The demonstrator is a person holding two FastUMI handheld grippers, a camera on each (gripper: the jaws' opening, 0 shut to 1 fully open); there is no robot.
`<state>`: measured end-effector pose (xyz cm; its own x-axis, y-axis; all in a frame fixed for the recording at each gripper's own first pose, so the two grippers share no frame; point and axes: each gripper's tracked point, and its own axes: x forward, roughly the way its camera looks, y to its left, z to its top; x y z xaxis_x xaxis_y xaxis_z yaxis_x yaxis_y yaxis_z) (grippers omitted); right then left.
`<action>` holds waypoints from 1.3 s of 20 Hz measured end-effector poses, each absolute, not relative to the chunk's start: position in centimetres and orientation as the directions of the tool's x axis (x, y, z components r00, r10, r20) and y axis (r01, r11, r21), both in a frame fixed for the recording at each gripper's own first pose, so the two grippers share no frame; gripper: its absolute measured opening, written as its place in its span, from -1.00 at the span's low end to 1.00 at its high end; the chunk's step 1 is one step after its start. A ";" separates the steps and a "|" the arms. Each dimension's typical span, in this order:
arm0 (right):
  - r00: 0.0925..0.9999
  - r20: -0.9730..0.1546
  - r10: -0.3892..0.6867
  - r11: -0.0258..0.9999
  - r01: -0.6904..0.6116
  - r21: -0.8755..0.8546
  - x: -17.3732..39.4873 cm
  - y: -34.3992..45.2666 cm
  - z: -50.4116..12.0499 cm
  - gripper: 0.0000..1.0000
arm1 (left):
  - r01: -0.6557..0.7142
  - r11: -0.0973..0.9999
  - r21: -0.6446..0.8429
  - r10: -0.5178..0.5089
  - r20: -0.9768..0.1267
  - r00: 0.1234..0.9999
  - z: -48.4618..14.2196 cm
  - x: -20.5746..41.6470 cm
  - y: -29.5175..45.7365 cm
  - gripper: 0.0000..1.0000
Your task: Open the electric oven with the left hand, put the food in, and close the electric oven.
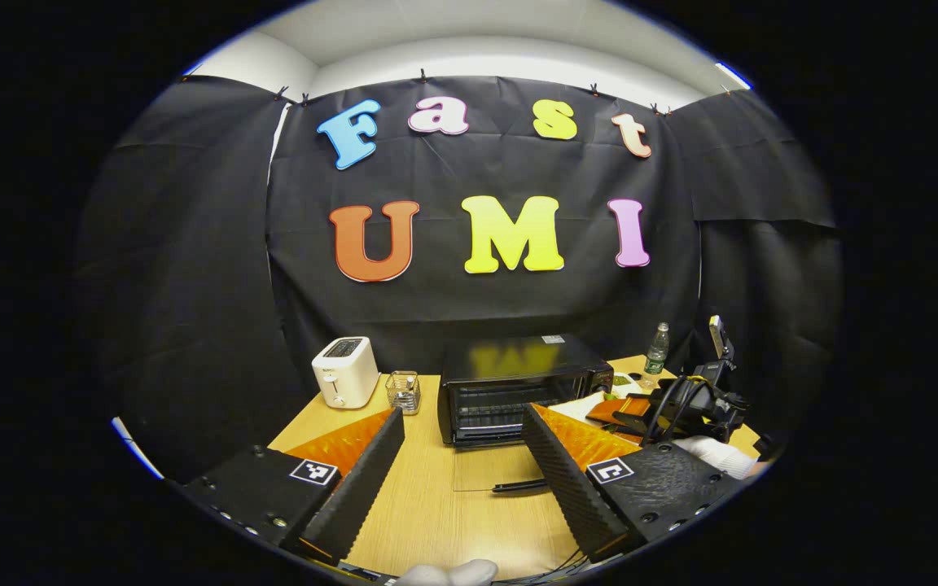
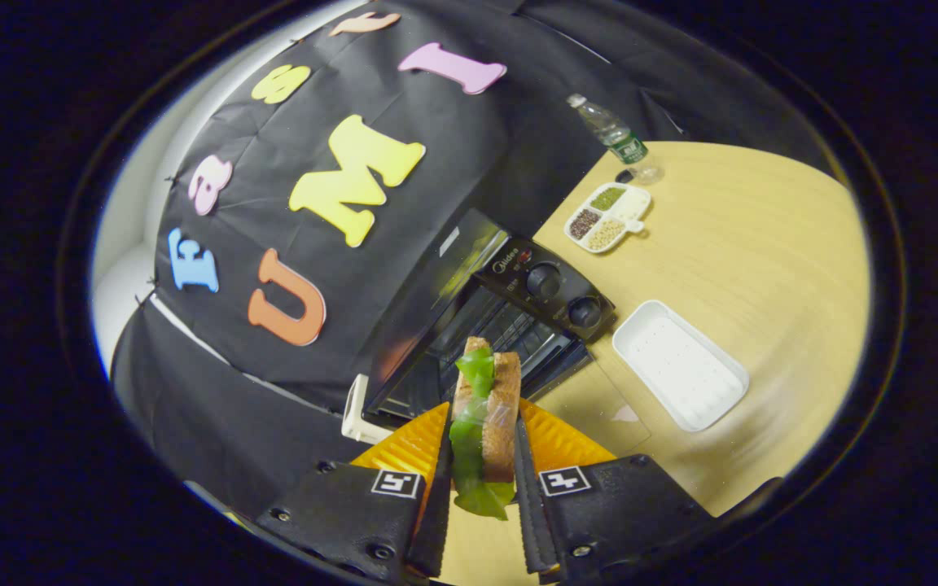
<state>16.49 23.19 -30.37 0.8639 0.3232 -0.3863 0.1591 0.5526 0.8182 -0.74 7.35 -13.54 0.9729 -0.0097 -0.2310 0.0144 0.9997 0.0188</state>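
Black cloth walled the booth behind a wooden table. On the table stood the oven, with a toaster and a small glass holder to one side. In the right gripper view, a bottle, a divided dish of grains and a bare white tray lay near the oven.

Oven: door was down, lying flat toward the camera with its handle at the near edge; the racks inside were visible. Opening step judged done.

Left gripper: fingers were wide apart, holding nothing, in front of the open door and not touching it.

Right gripper: fingers were pressed on both sides of the sandwich, bread with green lettuce hanging out below. It was held upright in the air in front of the oven mouth, not yet inside. In the left gripper view this gripper showed beside the oven's right end, held by a hand in a white glove.

Progress: about a third to half, judged. The bare tray suggested the food was picked from it, though that was not certain. Left to do: carry the sandwich in onto a rack, release it, withdraw, then lift the door shut. Risk judged: loose lettuce may catch on the rack.
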 end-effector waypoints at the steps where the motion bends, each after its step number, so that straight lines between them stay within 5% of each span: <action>1: 0.865 -0.399 0.306 0.539 0.189 0.821 16.9 23.4 -31.4 -0.21 | 0.014 1.000 0.023 -0.008 -0.233 0.972 -13.7 -0.8 7.5 0.91; 4: 0.877 -0.364 0.313 0.439 0.206 0.874 18.2 25.5 -31.9 -0.20 | 0.015 0.999 0.028 -0.008 -0.247 0.969 -14.4 -0.8 7.7 0.91; 12: 0.900 -0.343 0.268 0.386 0.226 0.894 23.7 30.1 -32.7 -0.21 | 0.009 1.000 0.010 -0.006 -0.277 0.961 -16.2 -0.8 8.2 0.91; 23: 0.907 -0.350 0.232 0.388 0.244 0.889 29.8 31.6 -35.0 -0.21 | -0.008 1.000 0.020 0.013 -0.297 0.955 -17.6 0.3 10.1 0.91; 25: 0.913 -0.350 0.210 0.406 0.245 0.880 30.8 31.8 -35.3 -0.40 | -0.011 0.999 0.033 0.020 -0.291 0.956 -17.4 0.6 10.4 0.91; 26: 0.912 -0.354 0.207 0.409 0.248 0.878 31.2 31.8 -35.4 -0.21 | -0.013 0.999 0.035 0.022 -0.293 0.956 -17.7 0.9 10.4 0.91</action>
